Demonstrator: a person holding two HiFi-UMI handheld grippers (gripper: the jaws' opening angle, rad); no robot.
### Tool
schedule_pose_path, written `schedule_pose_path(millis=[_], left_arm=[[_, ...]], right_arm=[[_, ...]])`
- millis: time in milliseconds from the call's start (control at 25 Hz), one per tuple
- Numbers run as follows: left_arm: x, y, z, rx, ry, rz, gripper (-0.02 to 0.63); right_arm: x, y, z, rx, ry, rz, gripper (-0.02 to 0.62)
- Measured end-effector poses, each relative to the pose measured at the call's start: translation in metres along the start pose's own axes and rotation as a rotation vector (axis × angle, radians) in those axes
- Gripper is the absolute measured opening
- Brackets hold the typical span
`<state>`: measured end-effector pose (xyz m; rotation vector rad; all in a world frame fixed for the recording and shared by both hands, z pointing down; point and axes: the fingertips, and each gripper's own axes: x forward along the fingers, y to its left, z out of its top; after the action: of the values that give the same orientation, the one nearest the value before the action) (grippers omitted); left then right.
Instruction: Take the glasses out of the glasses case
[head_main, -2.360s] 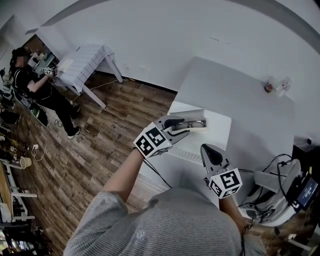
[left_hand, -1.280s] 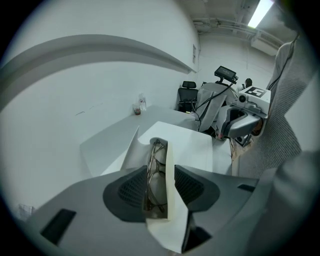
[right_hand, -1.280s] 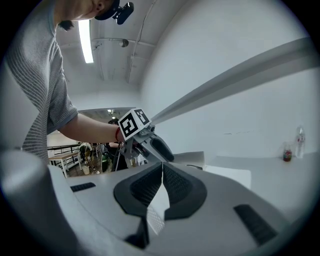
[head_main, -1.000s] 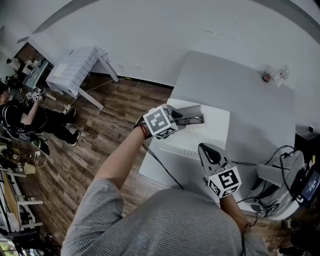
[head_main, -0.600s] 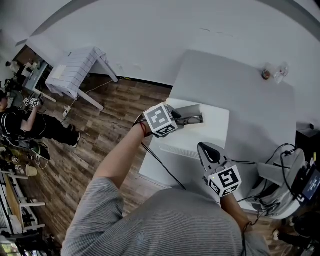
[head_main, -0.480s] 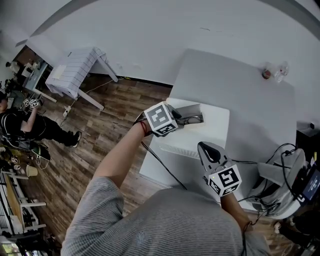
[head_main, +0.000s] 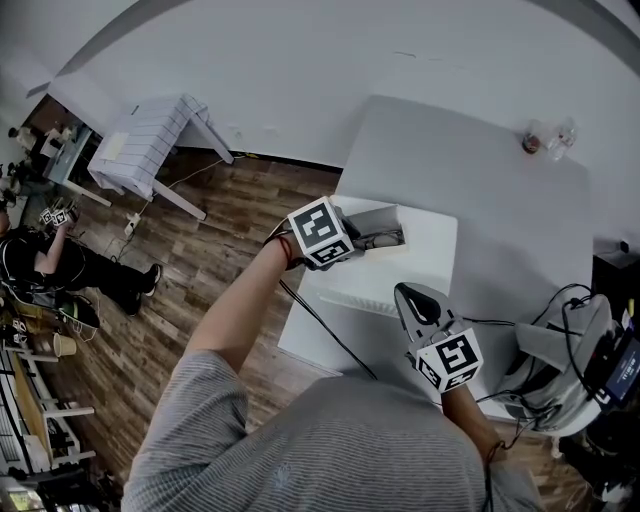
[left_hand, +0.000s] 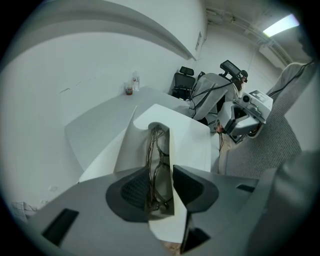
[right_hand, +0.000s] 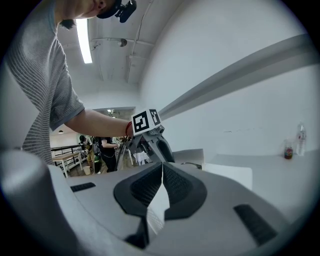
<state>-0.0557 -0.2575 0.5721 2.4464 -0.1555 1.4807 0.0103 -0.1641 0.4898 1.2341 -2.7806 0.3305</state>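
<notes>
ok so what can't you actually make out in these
Head view: the marker cube of the left gripper hides its jaws and most of the glasses.
Left gripper view: the jaws have just been closing with the glasses between them; the glasses case wall hides whether the pads touch them.
Head view: the bottle and the small container beside it are too small to identify.

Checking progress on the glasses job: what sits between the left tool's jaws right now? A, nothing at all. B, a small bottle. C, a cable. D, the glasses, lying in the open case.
D: the left gripper view shows the glasses in the open case between the left tool's parted jaws, which have just been closing a little.
</notes>
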Motion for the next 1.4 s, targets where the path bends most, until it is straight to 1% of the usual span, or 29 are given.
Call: schedule_pose_path(millis=[80,240,320,560,680,920,1040,1160,1400], left_arm=[[0.0,0.0,0.0,-0.007,0.0,-0.017,0.138],[-0.001,0.0,0.0,-0.016,0.014,-0.051,0.121],[-0.001,0.001,0.0,-0.023,0.025,-0.066,0.094],[0.0,0.0,-0.002,-0.024,0.049,-0.11,0.086],[0.0,0.0,-0.002,-0.026,0.045,-0.123,0.083],[-0.004,-0.004,-0.002,-0.042,0.033,-0.164,0.069],[-0.005,-0.005,0.0,-0.022,0.022,-0.152,0.06],[-0.007,-0.007,0.001,0.003,0.011,-0.118,0.055],[-0.015,-0.007,0.002,0.026,-0.015,-0.06,0.028]], right_arm=[[0.0,0.0,0.0,0.001,0.001,-0.004,0.014],[-0.001,-0.001,-0.001,0.003,0.002,-0.013,0.014],[-0.001,-0.001,-0.001,0.004,0.003,-0.019,0.014],[-0.003,-0.003,-0.003,0.006,0.005,-0.036,0.014],[-0.004,-0.004,-0.006,0.013,0.006,-0.043,0.014],[-0.002,-0.002,0.0,0.001,0.011,-0.046,0.014],[0.0,-0.002,0.001,-0.001,0.008,-0.044,0.014],[0.0,-0.002,-0.001,0.001,0.009,-0.042,0.014],[0.002,-0.001,0.0,-0.006,0.005,-0.035,0.014]])
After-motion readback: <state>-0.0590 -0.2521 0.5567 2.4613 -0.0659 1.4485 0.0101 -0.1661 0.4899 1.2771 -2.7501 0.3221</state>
